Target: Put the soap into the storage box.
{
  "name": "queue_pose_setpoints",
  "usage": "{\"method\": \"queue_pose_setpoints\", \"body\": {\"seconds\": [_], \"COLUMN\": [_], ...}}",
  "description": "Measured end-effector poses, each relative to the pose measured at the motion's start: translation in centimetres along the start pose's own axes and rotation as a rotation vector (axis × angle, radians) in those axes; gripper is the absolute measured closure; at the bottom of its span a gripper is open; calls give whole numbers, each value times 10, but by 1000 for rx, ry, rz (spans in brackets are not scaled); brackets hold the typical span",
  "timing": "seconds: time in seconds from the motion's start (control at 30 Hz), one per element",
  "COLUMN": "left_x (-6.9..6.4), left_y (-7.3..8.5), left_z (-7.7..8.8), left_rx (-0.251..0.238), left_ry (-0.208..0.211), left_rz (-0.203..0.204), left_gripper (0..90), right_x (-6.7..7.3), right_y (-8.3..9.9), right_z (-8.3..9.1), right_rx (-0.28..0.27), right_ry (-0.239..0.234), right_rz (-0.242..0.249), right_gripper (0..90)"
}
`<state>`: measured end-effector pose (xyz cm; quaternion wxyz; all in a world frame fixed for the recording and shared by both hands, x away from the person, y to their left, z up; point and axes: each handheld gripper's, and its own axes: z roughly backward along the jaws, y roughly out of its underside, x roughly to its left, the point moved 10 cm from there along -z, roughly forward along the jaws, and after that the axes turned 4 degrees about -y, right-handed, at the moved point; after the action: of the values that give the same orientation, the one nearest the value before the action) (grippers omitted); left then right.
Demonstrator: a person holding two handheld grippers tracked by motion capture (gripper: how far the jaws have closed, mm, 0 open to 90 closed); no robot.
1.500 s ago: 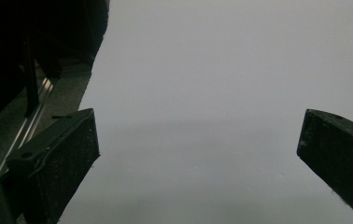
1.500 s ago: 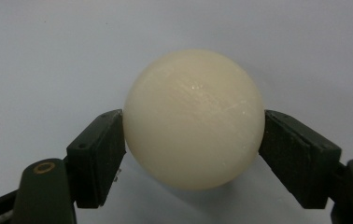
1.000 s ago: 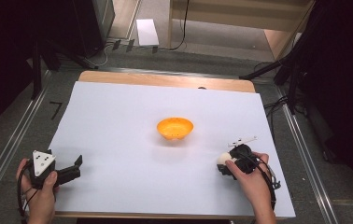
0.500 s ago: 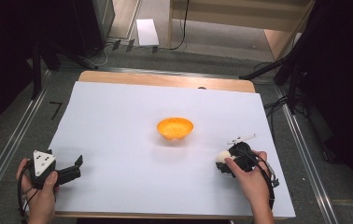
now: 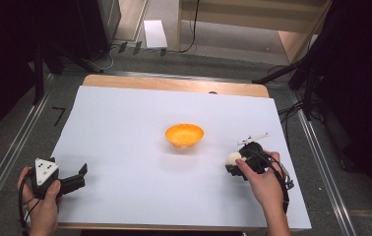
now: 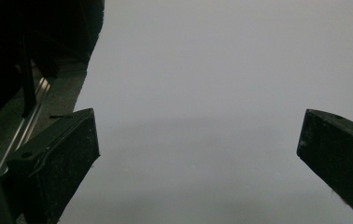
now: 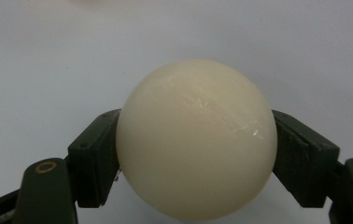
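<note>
- On a table covered by a white sheet [image 5: 125,128], seen from the high view, an orange bowl [image 5: 184,135] sits near the middle. At the near right, a hand holds the right gripper [image 5: 238,164] closed around a cream ball [image 5: 232,158], low by the sheet, right of and nearer than the bowl. At the near left, the left gripper [image 5: 78,178] rests idle with its jaws apart.
- In the left gripper view, its two black jaws stand wide open over bare sheet, nothing between them.
- In the right gripper view, both pads press the ball's [image 7: 196,139] sides.
- The step looks like the pick-up. Next would likely be lifting the ball and carrying it left and farther, over the bowl, before releasing.
</note>
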<state>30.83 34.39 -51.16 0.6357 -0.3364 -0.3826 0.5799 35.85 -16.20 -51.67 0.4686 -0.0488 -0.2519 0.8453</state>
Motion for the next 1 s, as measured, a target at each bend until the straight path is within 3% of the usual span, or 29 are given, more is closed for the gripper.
{"method": "queue_pose_setpoints", "body": {"seconds": [0.13, 1.0], "left_x": [0, -2], "left_y": [0, 0], "left_z": [0, -1], "left_rx": [-2, -1], "left_ry": [1, 11], "left_rz": [2, -6], "left_gripper": [0, 0], "right_x": [1, 11], "right_y": [-3, -38], "right_z": [2, 5], "right_rx": [5, -7], "right_ry": [-19, -33], "right_rz": [1, 37], "right_gripper": [248, 249]}}
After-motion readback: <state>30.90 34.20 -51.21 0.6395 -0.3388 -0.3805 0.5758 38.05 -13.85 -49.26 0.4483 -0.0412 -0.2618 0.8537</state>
